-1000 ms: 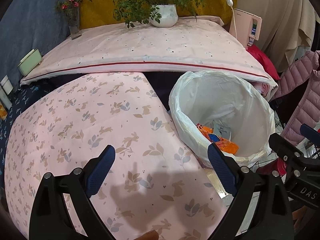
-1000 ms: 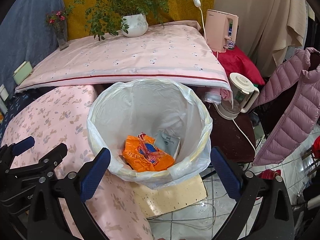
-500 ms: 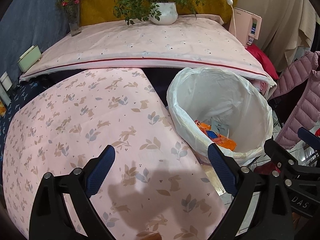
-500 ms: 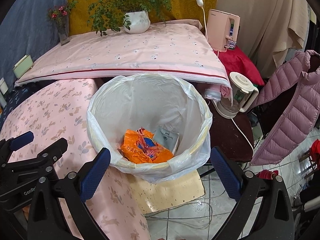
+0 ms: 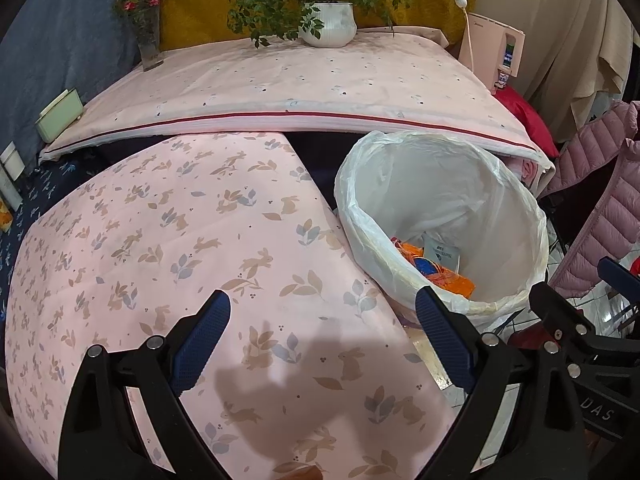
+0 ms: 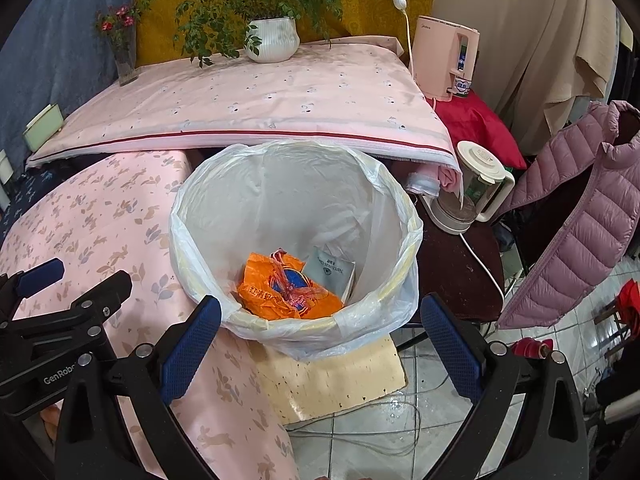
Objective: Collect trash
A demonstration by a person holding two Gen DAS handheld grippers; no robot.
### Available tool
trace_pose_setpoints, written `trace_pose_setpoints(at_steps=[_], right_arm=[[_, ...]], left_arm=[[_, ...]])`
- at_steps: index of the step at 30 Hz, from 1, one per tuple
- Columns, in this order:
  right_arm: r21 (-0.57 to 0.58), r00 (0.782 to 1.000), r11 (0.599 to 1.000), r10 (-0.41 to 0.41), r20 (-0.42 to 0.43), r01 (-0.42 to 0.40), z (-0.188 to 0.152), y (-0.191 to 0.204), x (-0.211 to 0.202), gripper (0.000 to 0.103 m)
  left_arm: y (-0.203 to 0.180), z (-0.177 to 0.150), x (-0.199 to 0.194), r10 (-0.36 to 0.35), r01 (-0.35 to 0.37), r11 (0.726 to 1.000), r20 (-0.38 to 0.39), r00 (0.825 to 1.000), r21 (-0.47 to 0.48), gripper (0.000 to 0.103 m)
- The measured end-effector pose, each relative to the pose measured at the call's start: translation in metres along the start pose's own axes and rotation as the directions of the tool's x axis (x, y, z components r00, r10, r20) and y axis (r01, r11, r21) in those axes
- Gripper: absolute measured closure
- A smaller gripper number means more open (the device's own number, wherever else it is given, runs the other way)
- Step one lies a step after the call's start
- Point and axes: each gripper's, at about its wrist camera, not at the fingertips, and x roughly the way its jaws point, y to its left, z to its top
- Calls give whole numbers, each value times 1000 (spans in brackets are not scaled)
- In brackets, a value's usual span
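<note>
The orange wrapper (image 6: 288, 292) lies crumpled at the bottom of the bin (image 6: 296, 320), touching a pale paper packet (image 6: 332, 274) that leans on the liner (image 6: 280, 200). Both look light and limp; the wrapper seems a thin, crinkly, probably slippery film, best pinched at a raised fold, the packet by its upper edge. The liner is soft translucent plastic, folded over the round rim, and would likely snag or lift if caught. The right tool (image 6: 318, 344) hovers over the bin's near rim, released and holding nothing. The left tool (image 5: 320, 344) hangs over the tabletop (image 5: 160, 240), draped in smooth pink rabbit-print cloth, likewise spread wide and empty.
</note>
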Motion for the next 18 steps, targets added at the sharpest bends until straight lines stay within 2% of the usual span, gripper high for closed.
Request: trace_pose_setpoints(at_steps=[18], right_arm=[[0,1000,1000,-3,-8,3,-5,0,2,7]], left_arm=[[-1,-1,2,4,-4,1000,-5,1000,-2,14]])
